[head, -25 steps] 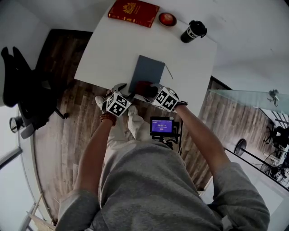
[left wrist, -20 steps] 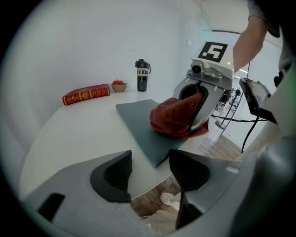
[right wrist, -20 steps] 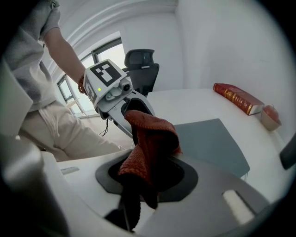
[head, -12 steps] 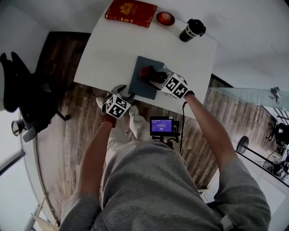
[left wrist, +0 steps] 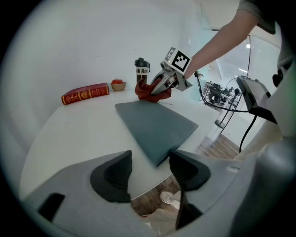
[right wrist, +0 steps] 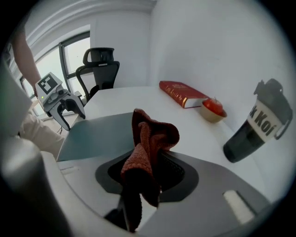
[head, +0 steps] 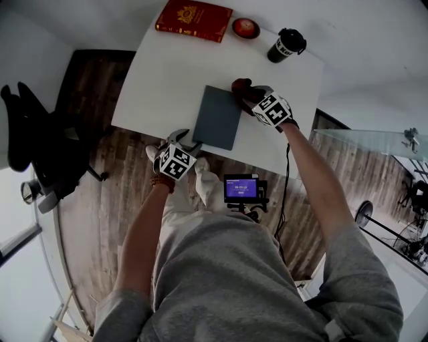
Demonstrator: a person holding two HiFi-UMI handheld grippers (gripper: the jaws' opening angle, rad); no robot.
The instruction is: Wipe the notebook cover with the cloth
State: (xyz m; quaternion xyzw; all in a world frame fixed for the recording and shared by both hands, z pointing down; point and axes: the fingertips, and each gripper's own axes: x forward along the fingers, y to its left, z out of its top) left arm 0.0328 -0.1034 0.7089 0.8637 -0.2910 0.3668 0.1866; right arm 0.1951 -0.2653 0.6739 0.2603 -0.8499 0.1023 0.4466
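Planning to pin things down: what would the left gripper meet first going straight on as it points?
Most likely the near corner of the notebook, lying just ahead of the open left gripper; exact height is unclear.

Grey sweatshirt, sleeves pushed up; pale trousers; beaded wristband. Left gripper and right gripper: grey bodies, black-and-white marker cubes; black cable on the right.

- White table: the bearing surface, rectangular, standing on a wood-plank floor.
- Notebook: grey, closed, lying flat near the table's near edge.
- Red book: flat at the far edge.
- Small bowl: just beside the red book, holding something red.
- Black mug: lidded, upright, near the bowl.
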